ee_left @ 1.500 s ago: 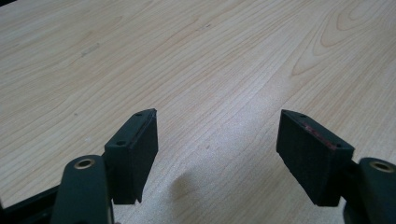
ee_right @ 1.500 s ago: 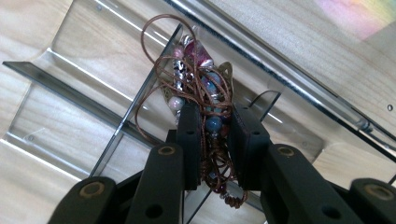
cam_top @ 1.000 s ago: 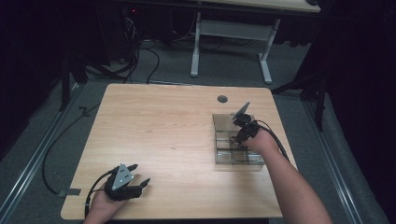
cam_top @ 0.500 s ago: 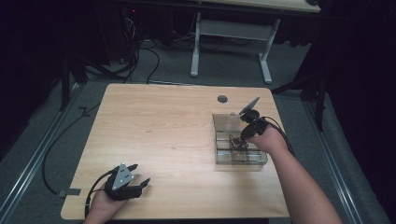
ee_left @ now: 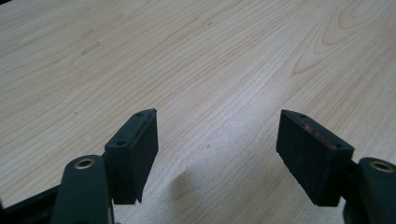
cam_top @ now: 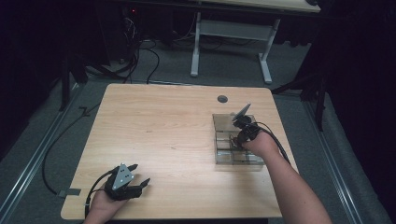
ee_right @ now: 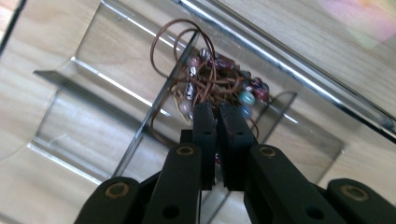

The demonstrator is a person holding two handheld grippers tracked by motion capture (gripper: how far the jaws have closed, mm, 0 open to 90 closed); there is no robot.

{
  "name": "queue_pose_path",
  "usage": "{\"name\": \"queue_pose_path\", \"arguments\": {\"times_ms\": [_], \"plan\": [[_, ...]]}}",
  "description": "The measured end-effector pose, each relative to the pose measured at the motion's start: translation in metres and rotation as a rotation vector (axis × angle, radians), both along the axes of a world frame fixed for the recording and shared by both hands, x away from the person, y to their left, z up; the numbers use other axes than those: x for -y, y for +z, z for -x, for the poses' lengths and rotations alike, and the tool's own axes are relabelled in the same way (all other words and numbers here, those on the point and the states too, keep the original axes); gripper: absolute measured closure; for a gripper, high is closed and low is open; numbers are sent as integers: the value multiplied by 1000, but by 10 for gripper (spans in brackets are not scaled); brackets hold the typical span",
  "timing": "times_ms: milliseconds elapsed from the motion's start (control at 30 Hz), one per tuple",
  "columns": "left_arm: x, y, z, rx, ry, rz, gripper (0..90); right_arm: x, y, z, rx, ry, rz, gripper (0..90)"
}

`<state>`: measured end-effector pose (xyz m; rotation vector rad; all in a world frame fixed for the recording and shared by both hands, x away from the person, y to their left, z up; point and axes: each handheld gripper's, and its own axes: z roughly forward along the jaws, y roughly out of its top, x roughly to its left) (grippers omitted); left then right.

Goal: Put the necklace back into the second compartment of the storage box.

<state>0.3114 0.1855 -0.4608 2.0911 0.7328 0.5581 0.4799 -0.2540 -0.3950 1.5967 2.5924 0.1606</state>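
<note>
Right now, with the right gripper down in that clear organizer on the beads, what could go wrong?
1. The beaded cord necklace is a tangle draped over a divider of the clear organizer; its loops may snag there on lifting.
2. The right gripper has its jaws nearly closed on only a small part of the tangle, so it could slip free.
3. The left gripper rests open and far off, so nothing steadies the organizer, which may drag or tip.

The tabletop (cam_top: 177,135) was evenly lit against dark surroundings; glare streaked the clear box (ee_right: 280,56), and close views were soft.
</note>
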Motion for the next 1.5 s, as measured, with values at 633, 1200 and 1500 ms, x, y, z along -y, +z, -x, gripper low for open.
{"name": "queue_pose_path", "arguments": {"times_ms": [633,1200,1500], "plan": [[0,0,0,0,0,3,300,6,20,10,23,-23,-14,767],[0,0,0,1,7,5,299,19,40,69,12,-37,-59,771],[-1,0,0,1,8,6,299,27,40,91,12,-45,-85,768]]}}
